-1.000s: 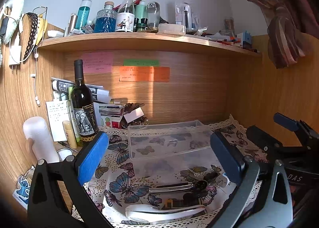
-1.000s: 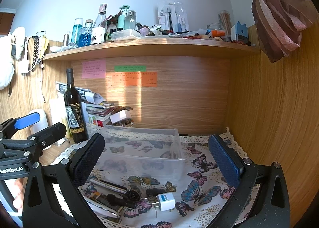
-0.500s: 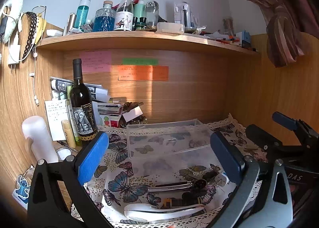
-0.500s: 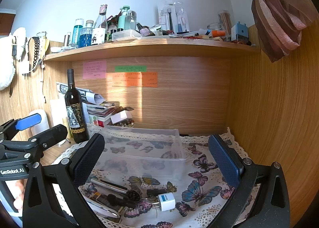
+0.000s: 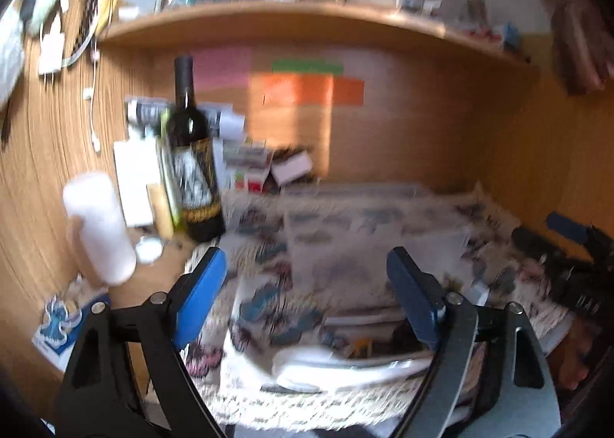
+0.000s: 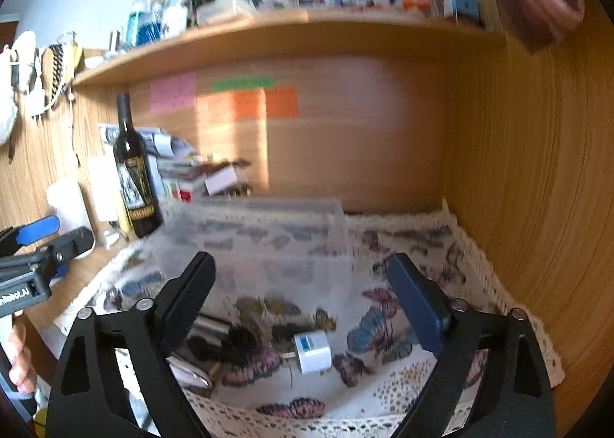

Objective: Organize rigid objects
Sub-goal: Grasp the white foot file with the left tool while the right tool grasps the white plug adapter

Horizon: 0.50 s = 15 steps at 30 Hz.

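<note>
A clear plastic box (image 6: 264, 242) stands on the butterfly cloth (image 6: 418, 257); it also shows in the left wrist view (image 5: 368, 231). In front of it lie small items: a white plug adapter (image 6: 312, 351), dark metal tools (image 6: 230, 334) and a white curved piece (image 5: 337, 363). My left gripper (image 5: 307, 303) is open and empty above the cloth's front left. My right gripper (image 6: 303, 303) is open and empty above the adapter and tools. Both views are blurred.
A dark wine bottle (image 5: 192, 162) stands at the back left beside papers and small boxes (image 5: 264, 169). A white cylinder (image 5: 98, 227) stands left of it. A cluttered shelf (image 6: 288, 27) runs overhead. Wooden walls close the back and the right side (image 6: 537, 169).
Both grippers have moved forward and down toward the cloth, and both views have become blurred. Both jaws stand somewhat narrower than before, still open.
</note>
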{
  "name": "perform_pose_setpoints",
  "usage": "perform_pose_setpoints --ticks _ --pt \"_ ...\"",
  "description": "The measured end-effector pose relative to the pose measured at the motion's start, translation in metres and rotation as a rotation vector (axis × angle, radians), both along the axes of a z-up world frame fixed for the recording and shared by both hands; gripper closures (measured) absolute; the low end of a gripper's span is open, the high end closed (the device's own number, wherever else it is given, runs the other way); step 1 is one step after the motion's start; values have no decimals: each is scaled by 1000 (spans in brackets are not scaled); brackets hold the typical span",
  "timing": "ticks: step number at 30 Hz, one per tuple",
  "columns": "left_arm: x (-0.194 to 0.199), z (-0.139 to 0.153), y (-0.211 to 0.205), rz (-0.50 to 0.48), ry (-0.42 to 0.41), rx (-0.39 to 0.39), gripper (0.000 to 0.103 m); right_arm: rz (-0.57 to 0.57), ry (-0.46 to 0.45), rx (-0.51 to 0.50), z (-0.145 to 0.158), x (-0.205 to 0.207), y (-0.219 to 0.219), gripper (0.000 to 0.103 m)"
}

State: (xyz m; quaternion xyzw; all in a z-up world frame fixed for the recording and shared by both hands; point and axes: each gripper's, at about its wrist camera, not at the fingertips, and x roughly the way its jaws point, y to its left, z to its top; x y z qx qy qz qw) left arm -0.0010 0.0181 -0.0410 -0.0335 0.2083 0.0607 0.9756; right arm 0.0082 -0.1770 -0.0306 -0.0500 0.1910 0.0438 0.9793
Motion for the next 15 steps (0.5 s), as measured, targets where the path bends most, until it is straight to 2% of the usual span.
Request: perform_pose_setpoints --ticks 3,10,15 --pt "1 -19 4 7 64 6 21 -5 40 -2 -11 3 -4 18" --pt "1 -63 10 3 203 -4 21 -11 103 -25 -29 6 -8 17" --pt "-4 -83 5 -4 261 35 21 -14 147 -17 -38 12 -13 17"
